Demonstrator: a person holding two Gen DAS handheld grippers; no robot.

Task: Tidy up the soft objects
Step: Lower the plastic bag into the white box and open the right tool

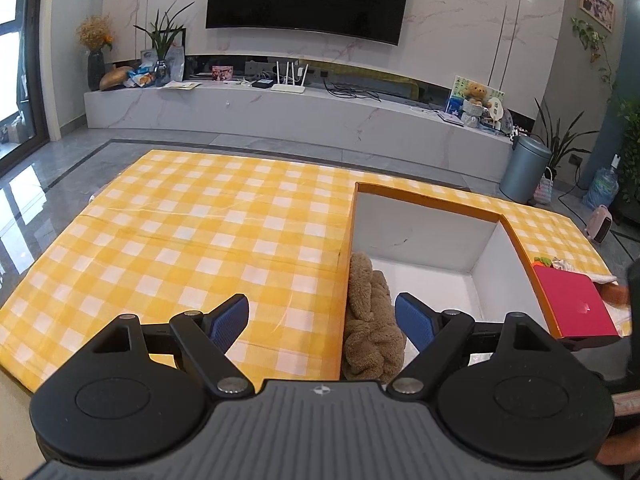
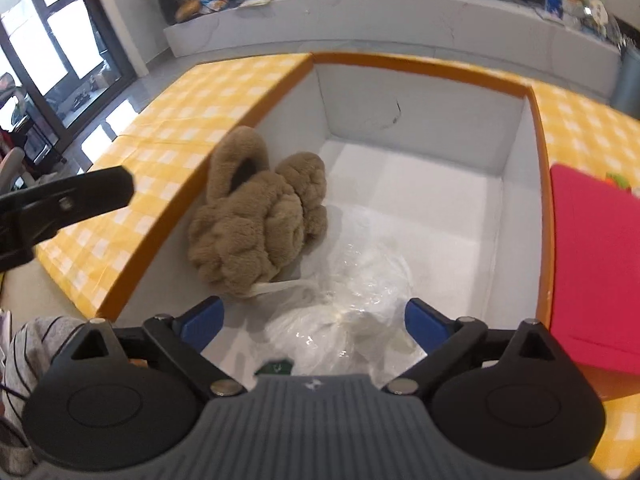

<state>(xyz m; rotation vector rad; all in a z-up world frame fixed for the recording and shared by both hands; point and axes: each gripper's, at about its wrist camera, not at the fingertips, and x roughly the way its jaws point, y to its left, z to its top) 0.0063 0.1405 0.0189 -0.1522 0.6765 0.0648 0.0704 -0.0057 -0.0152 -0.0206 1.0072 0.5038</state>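
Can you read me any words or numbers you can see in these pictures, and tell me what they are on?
No words or numbers can be read.
Framed picture on the wall: print too small and blurred.
Cards behind the teddy bear on the shelf: too small to read.
Small round emblem on the tool body: a sign, not letters.
Orange box and red box: no text shows.

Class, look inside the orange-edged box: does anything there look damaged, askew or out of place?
A dark scuff or crack marks the box's white far wall. Otherwise nothing stands out: the brown plush and a clear plastic bag lie loosely inside.
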